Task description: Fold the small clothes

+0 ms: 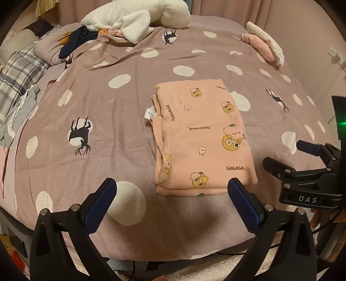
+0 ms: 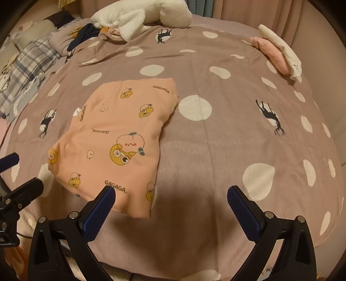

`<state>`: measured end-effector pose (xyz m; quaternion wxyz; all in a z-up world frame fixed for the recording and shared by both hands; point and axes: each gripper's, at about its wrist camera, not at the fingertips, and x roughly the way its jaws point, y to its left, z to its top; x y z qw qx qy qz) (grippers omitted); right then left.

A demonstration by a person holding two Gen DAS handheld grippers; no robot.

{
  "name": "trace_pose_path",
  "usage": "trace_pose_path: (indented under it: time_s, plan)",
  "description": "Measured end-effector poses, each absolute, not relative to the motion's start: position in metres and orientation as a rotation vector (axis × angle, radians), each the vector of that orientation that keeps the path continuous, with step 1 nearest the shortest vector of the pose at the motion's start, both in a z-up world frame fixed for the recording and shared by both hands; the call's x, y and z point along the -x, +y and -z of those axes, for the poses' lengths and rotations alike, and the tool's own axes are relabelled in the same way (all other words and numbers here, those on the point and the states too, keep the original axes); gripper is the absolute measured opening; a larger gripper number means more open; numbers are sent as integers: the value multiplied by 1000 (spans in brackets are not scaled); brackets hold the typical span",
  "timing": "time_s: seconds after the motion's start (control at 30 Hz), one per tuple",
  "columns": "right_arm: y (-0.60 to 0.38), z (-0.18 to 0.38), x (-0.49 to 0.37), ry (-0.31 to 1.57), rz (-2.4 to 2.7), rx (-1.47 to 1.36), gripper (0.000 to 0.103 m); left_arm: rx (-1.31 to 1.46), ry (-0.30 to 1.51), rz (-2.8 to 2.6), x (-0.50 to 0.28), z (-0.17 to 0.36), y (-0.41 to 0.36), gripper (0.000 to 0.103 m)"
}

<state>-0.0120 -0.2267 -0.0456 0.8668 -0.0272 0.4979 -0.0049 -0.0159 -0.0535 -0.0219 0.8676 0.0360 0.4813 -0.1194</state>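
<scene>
A small pink garment (image 1: pixel 205 134) printed with yellow cartoon figures and "GAGAGA" lies folded into a flat rectangle on the mauve dotted bedspread (image 1: pixel 112 112). A white label pokes out at its left edge. My left gripper (image 1: pixel 173 188) hovers open just in front of the garment's near edge, holding nothing. The right gripper (image 1: pixel 283 153) shows at that view's right, open, beside the garment's right side. In the right wrist view the same garment (image 2: pixel 112 138) lies left of centre, and my right gripper (image 2: pixel 172 194) stands open at its near right corner, holding nothing.
A white plush toy (image 1: pixel 138 17) and dark clothes (image 1: pixel 75 41) lie at the bed's far end. A folded pink and white stack (image 2: pixel 279 49) sits at the far right. Plaid cloth (image 1: pixel 19 73) and loose garments lie on the left. The bed's near edge drops off below the grippers.
</scene>
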Motion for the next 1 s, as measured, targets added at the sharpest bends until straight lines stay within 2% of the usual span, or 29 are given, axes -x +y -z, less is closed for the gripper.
trace_pose_path:
  time_s: [1.0]
  plan:
    - [-227,57,10,1079,9,66,102,-82,1037,249,11,31,-60,103]
